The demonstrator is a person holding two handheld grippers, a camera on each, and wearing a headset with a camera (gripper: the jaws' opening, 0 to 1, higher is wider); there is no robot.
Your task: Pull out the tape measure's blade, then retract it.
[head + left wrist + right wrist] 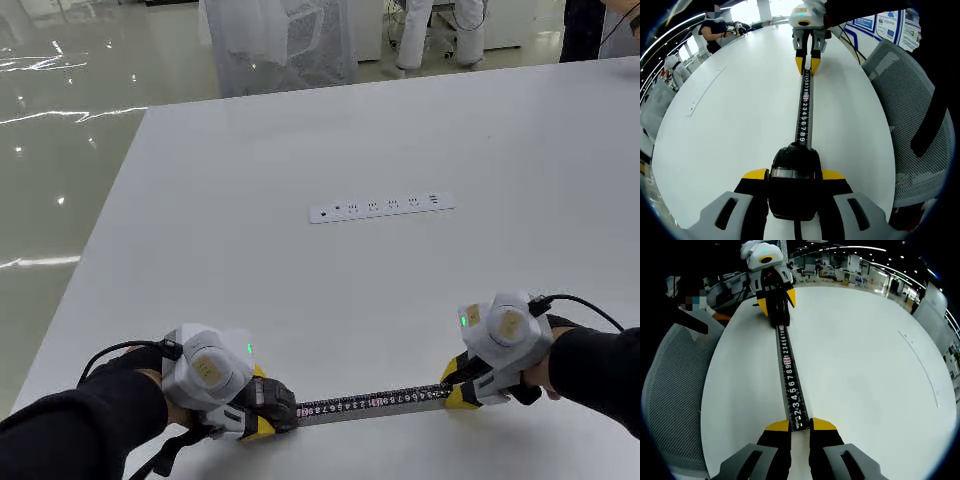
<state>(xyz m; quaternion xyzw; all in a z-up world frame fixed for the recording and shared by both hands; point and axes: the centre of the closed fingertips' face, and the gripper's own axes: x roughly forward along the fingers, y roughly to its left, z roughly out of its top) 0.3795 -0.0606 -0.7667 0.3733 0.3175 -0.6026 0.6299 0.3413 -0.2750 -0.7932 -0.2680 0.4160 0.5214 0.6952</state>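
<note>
A broad white rectangular desk (pixel 300 150) carries everything, its near edge running under both of the person's black sleeves. In the left gripper view a grey mesh office chair (pixel 905 100) stands just beside the desk's edge; it also shows in the right gripper view (pixel 675 380). The left tool (pixel 262 402), white-bodied with yellow-tipped jaws, rests low at the near left of the desk, and the right tool (pixel 455 385), of the same build, sits well apart from it at the near right. A long white plastic power strip (pixel 381 207) lies flat farther back, near the desk's middle and apart from both tools. The black rounded tape measure case (pixel 270 400) sits on the desk between the 2 jaws of the left tool (pixel 795 175), which are closed against its sides (pixel 795 180). From the case a dark narrow blade with white numerals (pixel 372 403) runs straight along the desk surface to the right tool, lying flat (pixel 804 110). The right tool (pixel 800 426) has its 2 jaws clamped on the blade's end, where the lowest numerals sit (pixel 789 385).
</note>
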